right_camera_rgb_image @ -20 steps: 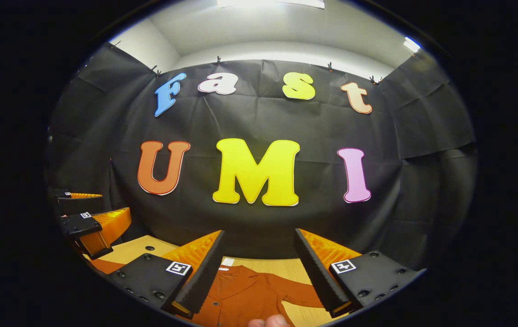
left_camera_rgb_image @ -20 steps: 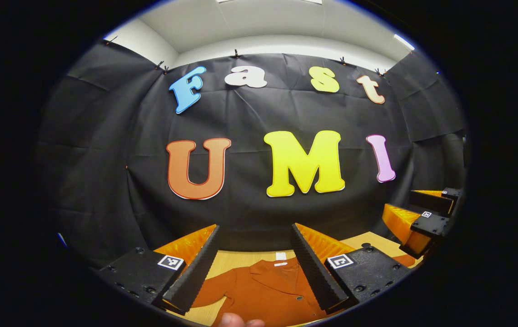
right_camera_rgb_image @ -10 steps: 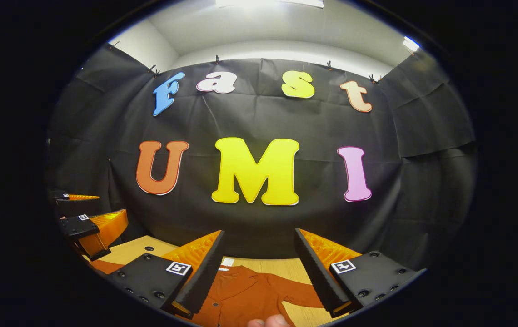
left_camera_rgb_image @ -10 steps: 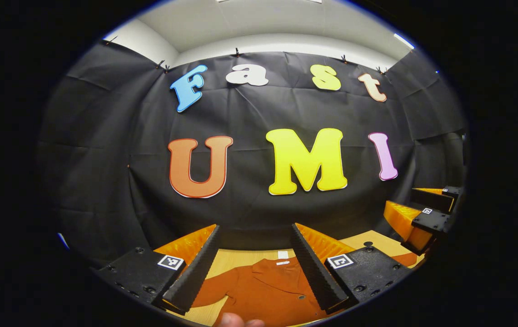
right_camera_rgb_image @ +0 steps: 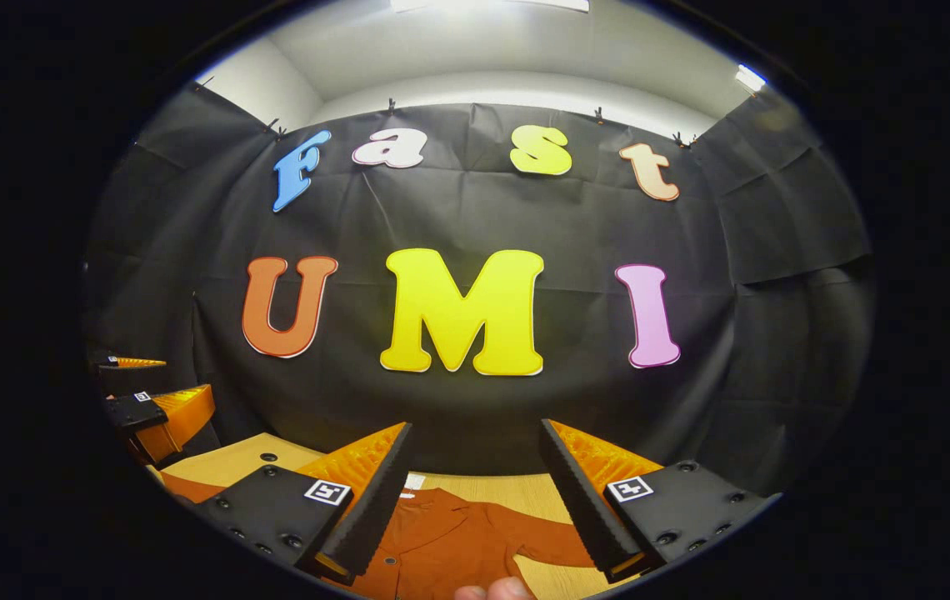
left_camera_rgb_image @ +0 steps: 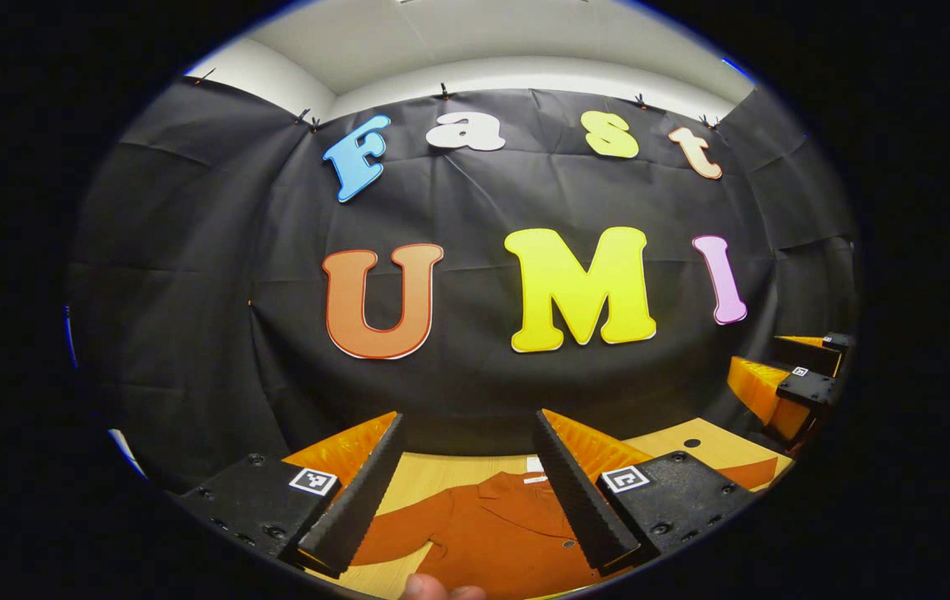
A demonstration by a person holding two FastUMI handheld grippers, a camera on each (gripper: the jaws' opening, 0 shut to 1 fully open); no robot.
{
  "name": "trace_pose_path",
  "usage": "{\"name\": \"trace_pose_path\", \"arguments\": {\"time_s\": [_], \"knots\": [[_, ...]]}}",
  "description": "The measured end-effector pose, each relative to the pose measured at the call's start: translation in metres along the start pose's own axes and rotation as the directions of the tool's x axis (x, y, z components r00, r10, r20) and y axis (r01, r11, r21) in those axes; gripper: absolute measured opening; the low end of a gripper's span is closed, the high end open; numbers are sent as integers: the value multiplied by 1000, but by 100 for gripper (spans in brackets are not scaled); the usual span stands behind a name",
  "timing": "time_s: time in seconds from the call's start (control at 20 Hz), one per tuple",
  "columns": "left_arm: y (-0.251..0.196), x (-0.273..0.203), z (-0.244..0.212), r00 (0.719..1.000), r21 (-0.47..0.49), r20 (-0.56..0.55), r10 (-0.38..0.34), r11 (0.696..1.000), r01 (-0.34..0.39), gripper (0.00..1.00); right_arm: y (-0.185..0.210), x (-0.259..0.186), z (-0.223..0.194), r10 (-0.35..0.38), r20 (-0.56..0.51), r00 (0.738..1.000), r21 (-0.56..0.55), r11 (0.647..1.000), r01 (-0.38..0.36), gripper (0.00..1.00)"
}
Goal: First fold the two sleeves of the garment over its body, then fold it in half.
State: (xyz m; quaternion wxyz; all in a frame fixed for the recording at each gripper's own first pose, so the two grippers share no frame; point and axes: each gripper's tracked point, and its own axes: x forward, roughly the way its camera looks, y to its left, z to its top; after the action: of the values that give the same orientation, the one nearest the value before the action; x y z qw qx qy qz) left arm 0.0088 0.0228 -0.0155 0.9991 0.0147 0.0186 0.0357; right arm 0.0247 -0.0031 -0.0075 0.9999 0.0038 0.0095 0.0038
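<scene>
One table (left_camera_rgb_image: 442,475) carries one rust-orange garment (left_camera_rgb_image: 492,533), lying flat at the near edge with both sleeves spread, one left (left_camera_rgb_image: 396,529) and one right (right_camera_rgb_image: 546,537); no fold is made. Two grippers, left gripper (left_camera_rgb_image: 467,483) and right gripper (right_camera_rgb_image: 475,492), hover above it, jaws spread and empty. Risk: descending together, each may pinch body cloth with a sleeve, dragging the garment askew.

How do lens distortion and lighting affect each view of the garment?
Left gripper view: fisheye bends the wall; the rust garment lies evenly lit and sharp on the table. Right gripper view: bright ceiling light glares at top; the garment stays clear.
</scene>
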Motion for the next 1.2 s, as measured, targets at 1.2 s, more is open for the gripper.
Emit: {"name": "trace_pose_path", "arguments": {"time_s": [1.2], "knots": [[-40, -8, -23, 996, 36, -57, -74, 996, 77, 99, -97, -8, -48, -94, -127, 987, 9, 995, 96, 95]]}}
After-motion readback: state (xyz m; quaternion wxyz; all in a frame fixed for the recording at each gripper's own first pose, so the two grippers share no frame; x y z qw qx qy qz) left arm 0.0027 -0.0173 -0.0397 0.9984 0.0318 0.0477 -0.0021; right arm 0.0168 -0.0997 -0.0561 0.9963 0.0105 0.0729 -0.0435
